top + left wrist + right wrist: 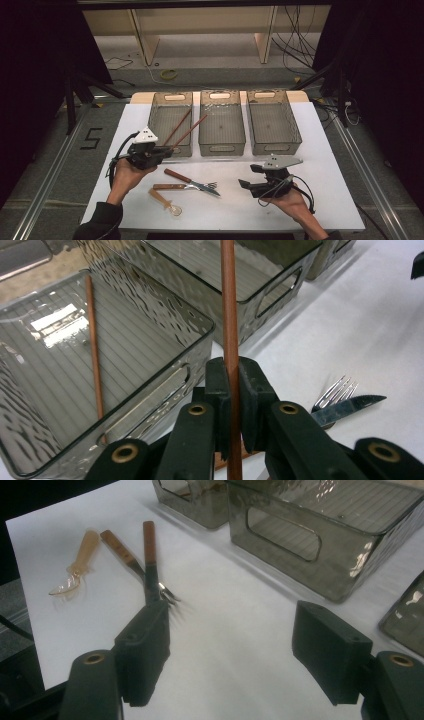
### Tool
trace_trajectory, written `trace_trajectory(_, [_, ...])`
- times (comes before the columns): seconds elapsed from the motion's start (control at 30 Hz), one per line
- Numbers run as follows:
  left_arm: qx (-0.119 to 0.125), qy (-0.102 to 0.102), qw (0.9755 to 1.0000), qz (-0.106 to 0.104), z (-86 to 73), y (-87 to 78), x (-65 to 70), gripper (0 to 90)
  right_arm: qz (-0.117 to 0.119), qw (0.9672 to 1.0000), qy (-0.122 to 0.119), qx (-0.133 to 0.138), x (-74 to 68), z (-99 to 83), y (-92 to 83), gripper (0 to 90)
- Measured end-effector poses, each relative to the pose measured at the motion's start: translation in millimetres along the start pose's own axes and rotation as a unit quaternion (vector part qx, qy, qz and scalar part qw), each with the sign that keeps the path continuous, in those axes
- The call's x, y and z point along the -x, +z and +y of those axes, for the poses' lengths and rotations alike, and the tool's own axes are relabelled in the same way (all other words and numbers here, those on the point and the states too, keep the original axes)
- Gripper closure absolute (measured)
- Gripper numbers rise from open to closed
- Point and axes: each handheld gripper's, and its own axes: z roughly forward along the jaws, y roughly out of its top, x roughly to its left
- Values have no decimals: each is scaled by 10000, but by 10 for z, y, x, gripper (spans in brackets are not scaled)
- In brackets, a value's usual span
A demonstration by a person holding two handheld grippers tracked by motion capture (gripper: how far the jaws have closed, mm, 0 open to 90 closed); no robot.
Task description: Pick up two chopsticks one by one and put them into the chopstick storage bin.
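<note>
White-covered table; three clear grey plastic bins in a row at far edge; near front lie wood-handled knife, wood-handled fork crossing it, translucent amber plastic spoon just beside

Hidden and cropped

The chopstick runs past the frame's top and bottom beyond the left gripper; the knife blade vanishes behind a right-gripper jaw.

On the white counter a knife, a fork and a clear spoon lie close together, knife and fork crossing. The middle bin and right bin stand side by side.
</note>
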Motion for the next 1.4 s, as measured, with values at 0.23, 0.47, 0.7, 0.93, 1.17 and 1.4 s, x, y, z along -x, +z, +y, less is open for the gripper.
trace_trajectory(0.23, [118, -163, 9996, 173, 62, -48, -137, 839, 40, 10000, 50, -7, -21, -58, -16, 308])
trace_trajectory(0.47, [88, -370, 9986, 371, 164, 46, -370, 839, 90, 9999, 102, -9, -52, -91, -69, 308])
trace_trajectory(0.7, [83, -590, 9961, 646, 270, 163, -596, 838, 109, 9999, 89, 36, -73, -109, -102, 306])
trace_trajectory(0.93, [-87, -672, 9942, 838, 327, 315, -748, 838, 142, 9999, 68, 27, -107, -134, -130, 303])
trace_trajectory(1.17, [-149, -822, 9921, 932, 330, 414, -845, 838, 177, 9998, 67, 60, -109, -142, -150, 303])
trace_trajectory(1.4, [-247, -897, 9913, 929, 351, 491, -895, 838, 206, 9998, 42, 2, -117, -146, -148, 304])
